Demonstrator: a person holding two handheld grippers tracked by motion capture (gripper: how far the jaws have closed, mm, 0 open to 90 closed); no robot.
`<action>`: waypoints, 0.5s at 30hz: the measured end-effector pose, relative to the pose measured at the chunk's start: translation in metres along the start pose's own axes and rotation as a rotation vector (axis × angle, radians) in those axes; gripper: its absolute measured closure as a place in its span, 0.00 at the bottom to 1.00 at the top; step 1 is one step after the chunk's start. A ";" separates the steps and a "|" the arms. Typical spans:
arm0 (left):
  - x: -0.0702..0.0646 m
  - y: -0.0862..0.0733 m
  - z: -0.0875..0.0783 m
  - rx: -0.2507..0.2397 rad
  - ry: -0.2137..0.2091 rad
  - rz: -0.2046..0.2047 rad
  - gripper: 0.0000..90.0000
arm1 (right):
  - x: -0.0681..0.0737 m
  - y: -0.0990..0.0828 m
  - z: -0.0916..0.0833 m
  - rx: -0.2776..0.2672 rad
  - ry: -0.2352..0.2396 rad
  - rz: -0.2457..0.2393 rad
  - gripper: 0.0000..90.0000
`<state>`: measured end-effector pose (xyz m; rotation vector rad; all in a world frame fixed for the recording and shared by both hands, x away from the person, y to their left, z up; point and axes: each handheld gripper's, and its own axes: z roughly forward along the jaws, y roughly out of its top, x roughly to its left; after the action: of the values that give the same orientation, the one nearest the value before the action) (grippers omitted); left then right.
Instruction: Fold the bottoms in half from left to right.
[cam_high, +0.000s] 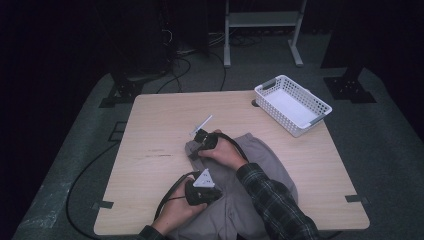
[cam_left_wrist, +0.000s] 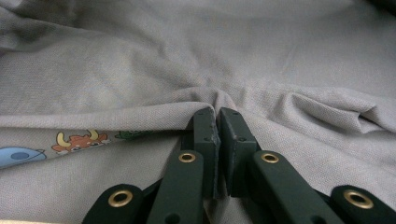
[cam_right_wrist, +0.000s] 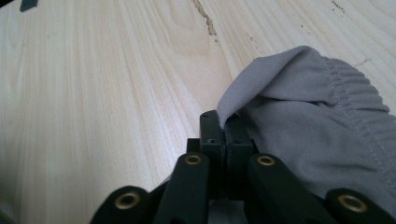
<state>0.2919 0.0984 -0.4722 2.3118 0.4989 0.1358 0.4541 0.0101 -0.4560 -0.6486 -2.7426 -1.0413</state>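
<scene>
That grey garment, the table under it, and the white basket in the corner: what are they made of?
The grey garment looks like soft knitted cloth, matte: fine weave texture, folds, and a gathered elastic edge in the right gripper view. The table appears to be pale wood or wood-look laminate, with visible grain lines and a smooth finish. The white basket is probably moulded plastic, judging by its regular lattice walls.

A: What lies on the table (cam_high: 150, 130)?

B: A grey garment (cam_high: 265, 172), bunched, spreading from the middle toward five o'clock. A white basket (cam_high: 292, 105) stands well apart at two o'clock.

A: And the hands?

B: The right gripper (cam_high: 196, 150) sits at the garment's ten o'clock corner, touching the cloth. The left gripper (cam_high: 212, 195), grey plate on top, rests at the cloth's edge toward six o'clock. A plaid sleeve (cam_high: 277, 205) crosses the garment.
</scene>
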 end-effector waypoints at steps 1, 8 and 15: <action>0.000 0.000 0.000 -0.002 -0.002 -0.001 0.95 | 0.001 0.000 -0.001 0.004 -0.002 -0.001 0.99; 0.001 0.002 -0.005 -0.027 -0.009 -0.035 0.97 | 0.003 0.006 -0.014 -0.018 -0.007 -0.018 0.99; -0.002 0.020 -0.032 -0.159 -0.079 -0.019 0.98 | 0.002 0.006 -0.042 -0.054 -0.016 -0.005 0.99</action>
<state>0.2886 0.1059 -0.4354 2.1475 0.4537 0.0721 0.4536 -0.0129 -0.4202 -0.6609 -2.7398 -1.1190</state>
